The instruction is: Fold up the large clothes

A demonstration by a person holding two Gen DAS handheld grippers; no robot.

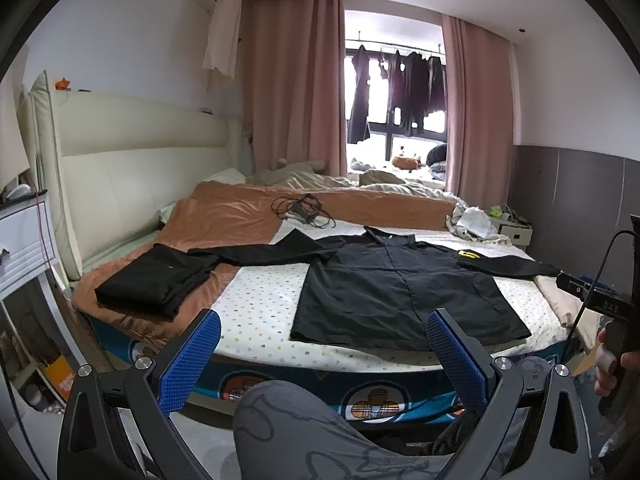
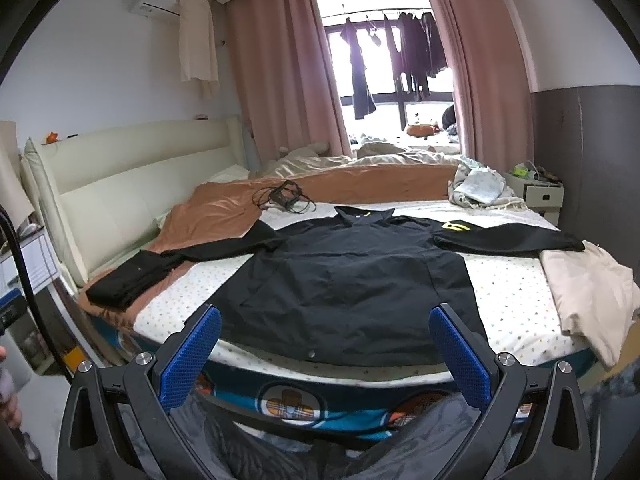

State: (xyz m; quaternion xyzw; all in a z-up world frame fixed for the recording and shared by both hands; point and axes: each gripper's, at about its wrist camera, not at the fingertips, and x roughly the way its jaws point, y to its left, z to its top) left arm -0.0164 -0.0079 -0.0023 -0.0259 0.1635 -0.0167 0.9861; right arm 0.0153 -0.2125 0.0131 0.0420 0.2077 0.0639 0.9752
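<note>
A large black shirt (image 1: 384,280) lies flat and spread on the dotted bed sheet, sleeves out to both sides, collar toward the far side; it also shows in the right wrist view (image 2: 352,276). A yellow patch (image 2: 456,226) sits near its right shoulder. My left gripper (image 1: 324,344) is open and empty, held back from the bed's near edge, left of the shirt's hem. My right gripper (image 2: 324,344) is open and empty, in front of the hem.
A folded black garment (image 1: 156,280) lies on the orange blanket (image 1: 240,216) at left. A beige folded cloth (image 2: 588,300) lies at the bed's right edge. A tangled cable with a device (image 1: 300,208) lies beyond the shirt. My knee (image 1: 304,428) is below the grippers.
</note>
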